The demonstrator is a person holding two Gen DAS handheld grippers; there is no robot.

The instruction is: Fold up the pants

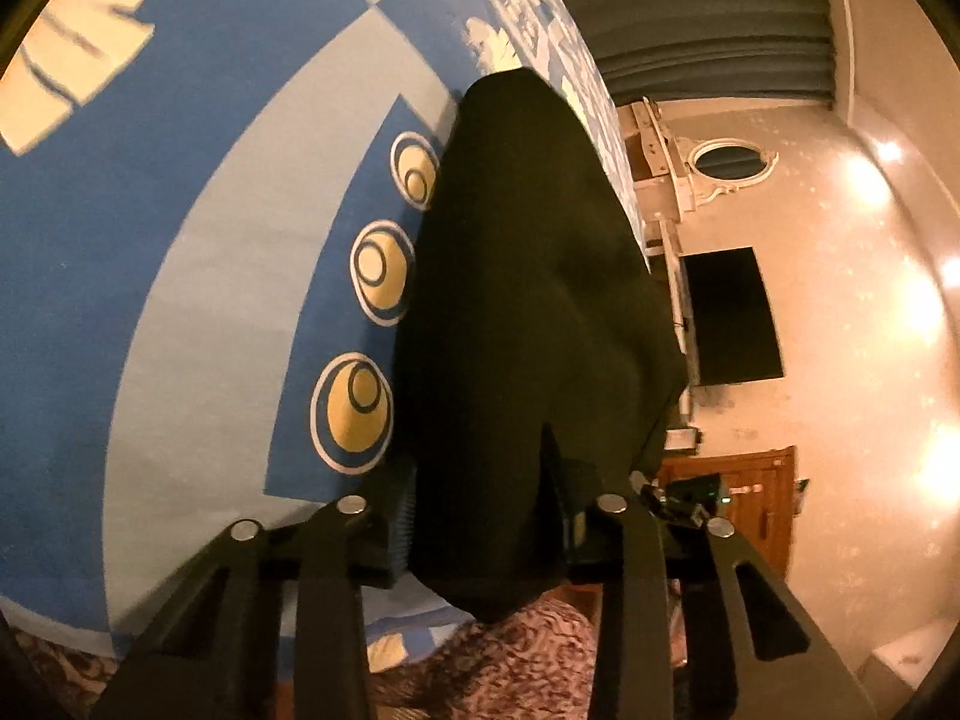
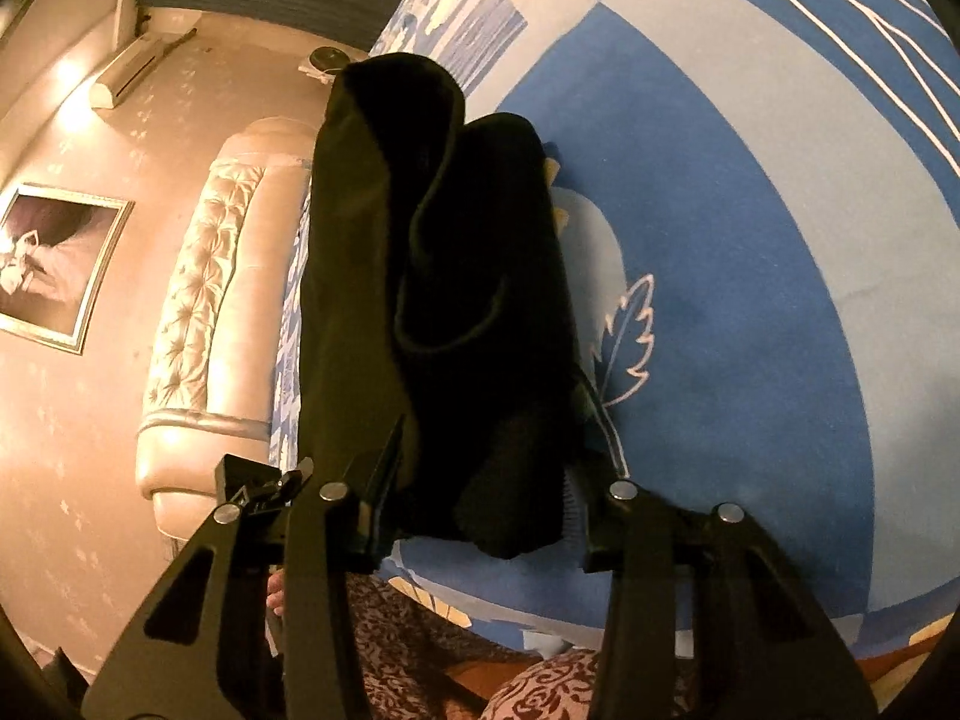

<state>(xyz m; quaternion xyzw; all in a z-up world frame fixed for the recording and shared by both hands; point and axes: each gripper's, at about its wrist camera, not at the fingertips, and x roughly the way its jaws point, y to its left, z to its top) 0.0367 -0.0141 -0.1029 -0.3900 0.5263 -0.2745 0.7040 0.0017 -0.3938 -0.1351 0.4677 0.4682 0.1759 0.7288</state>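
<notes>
The black pants (image 1: 528,276) lie in a long strip along the edge of a bed with a blue and pale patterned cover (image 1: 180,300). My left gripper (image 1: 486,516) is shut on the near end of the cloth, which bunches up between its fingers and hides the pads. In the right wrist view the pants (image 2: 432,252) show as two rolled or folded layers side by side on the same cover (image 2: 750,300). My right gripper (image 2: 480,498) is shut on their near end, and the fabric fills the gap between its fingers.
A padded headboard (image 2: 204,312) and a framed picture (image 2: 54,264) are beyond the bed edge. A dark screen (image 1: 732,318), an oval mirror (image 1: 726,159) and a wooden cabinet (image 1: 738,498) stand by the far wall. Patterned brown cloth (image 1: 510,660) is below the grippers.
</notes>
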